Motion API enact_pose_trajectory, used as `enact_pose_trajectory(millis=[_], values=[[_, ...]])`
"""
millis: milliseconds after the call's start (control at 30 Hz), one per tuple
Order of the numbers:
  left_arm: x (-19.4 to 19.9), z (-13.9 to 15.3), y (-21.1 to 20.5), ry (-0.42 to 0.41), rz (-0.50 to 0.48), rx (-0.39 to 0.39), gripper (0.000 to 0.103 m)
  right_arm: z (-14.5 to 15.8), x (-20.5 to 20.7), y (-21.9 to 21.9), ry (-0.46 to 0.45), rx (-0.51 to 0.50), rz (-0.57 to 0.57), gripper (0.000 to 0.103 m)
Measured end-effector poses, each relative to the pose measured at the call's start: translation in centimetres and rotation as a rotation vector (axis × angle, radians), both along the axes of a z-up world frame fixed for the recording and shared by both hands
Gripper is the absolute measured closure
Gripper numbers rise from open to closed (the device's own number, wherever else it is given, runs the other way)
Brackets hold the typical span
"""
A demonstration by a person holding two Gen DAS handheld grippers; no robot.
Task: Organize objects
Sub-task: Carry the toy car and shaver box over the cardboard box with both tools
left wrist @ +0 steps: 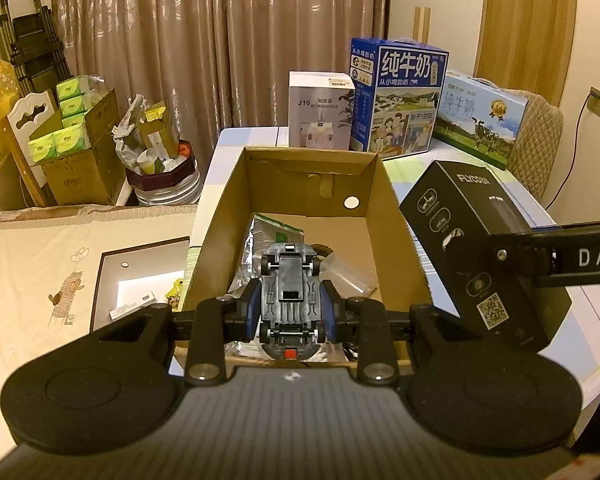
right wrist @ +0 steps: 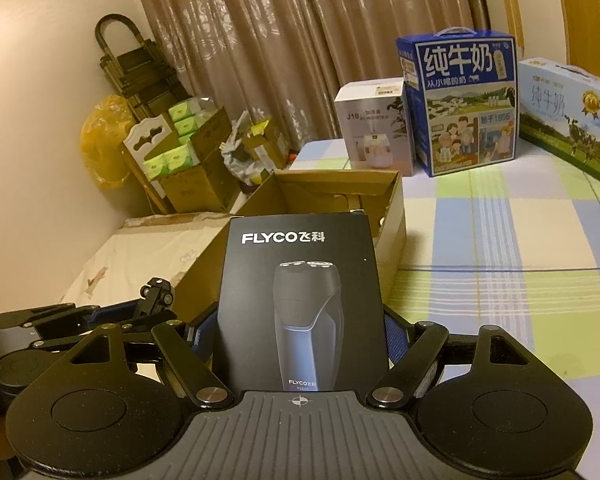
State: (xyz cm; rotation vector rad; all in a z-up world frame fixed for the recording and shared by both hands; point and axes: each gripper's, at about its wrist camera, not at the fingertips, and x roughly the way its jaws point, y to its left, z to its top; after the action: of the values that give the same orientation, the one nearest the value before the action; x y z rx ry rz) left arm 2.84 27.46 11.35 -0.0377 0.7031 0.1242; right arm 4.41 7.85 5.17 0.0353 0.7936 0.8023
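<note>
While foil packets (left wrist: 274,236) line cardboard box (left wrist: 396,216), toy car (left wrist: 290,300) above

The counter (right wrist: 500,240) is covered with a checked cloth (left wrist: 404,168) of pale blue, green and white squares. Directly ahead of the left tool, an open cardboard box (left wrist: 396,216) sits on it; from the right tool the same box lies ahead and slightly left. Beyond the box, along the counter's far edge, stand three cartons: a white humidifier box (left wrist: 320,110) marked J10, just right of it a tall dark-blue milk carton (left wrist: 396,96) with a carry handle, and further right a light-blue milk carton (left wrist: 480,120) printed with a cow and meadow. The stretch of cloth ahead-right of the right tool is bare.
</note>
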Motion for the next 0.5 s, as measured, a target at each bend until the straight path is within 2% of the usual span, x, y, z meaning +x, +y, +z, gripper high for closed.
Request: enact_pose_trajectory(millis=[500], values=[[1.7,-0.3,2.0,0.02,-0.001,0.009,0.077,0.0,1.7,2.7,0.03,0.019,-0.017,0.027]])
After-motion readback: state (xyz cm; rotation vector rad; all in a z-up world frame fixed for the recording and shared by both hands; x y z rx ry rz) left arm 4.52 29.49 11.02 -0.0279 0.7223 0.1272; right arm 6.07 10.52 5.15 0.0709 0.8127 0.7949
